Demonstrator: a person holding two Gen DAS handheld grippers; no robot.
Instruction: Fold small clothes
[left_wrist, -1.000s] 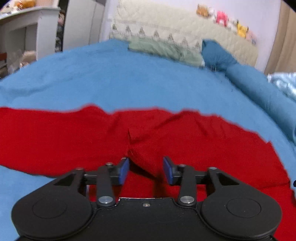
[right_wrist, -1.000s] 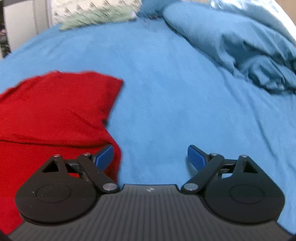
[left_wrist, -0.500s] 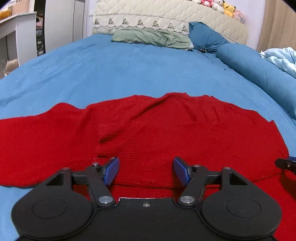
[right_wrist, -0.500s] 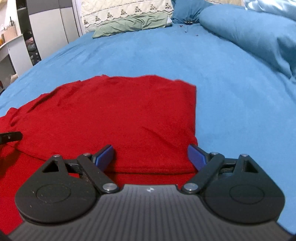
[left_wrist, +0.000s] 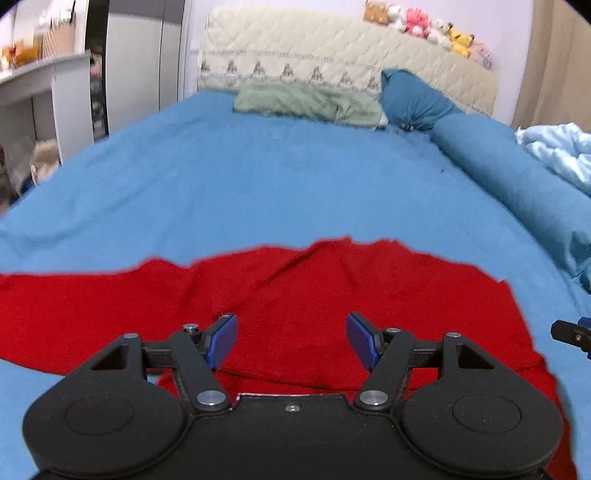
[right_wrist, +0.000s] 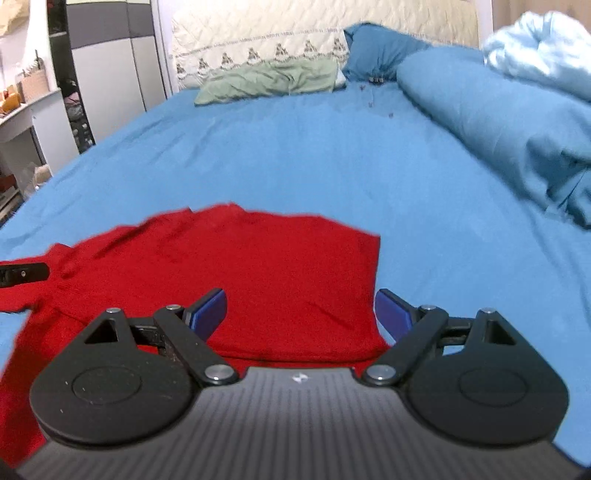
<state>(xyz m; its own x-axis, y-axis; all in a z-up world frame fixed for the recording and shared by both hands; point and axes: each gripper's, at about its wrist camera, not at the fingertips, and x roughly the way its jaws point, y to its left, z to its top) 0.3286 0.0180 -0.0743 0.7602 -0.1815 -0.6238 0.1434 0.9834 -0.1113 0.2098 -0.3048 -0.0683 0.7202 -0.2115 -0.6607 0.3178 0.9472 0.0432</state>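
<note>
Garment (left_wrist: 295, 295): I find it on the bed (left_wrist: 277, 184), near edge, folded.
Pillow (left_wrist: 306, 101): far edge, against the headboard (left_wrist: 332, 62).
Rolled bedding (right_wrist: 498, 122): along right edge.
Soft toys (left_wrist: 424, 22): on headboard.

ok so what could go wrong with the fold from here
1. The red sweater is creased along its far edge, so wrinkles may get folded in.
2. A sleeve trails off to the left, away from both open grippers, left and right; it could be missed.
3. The folded layer's near edge looks uneven against the layer below, so the next fold may go crooked.
</note>
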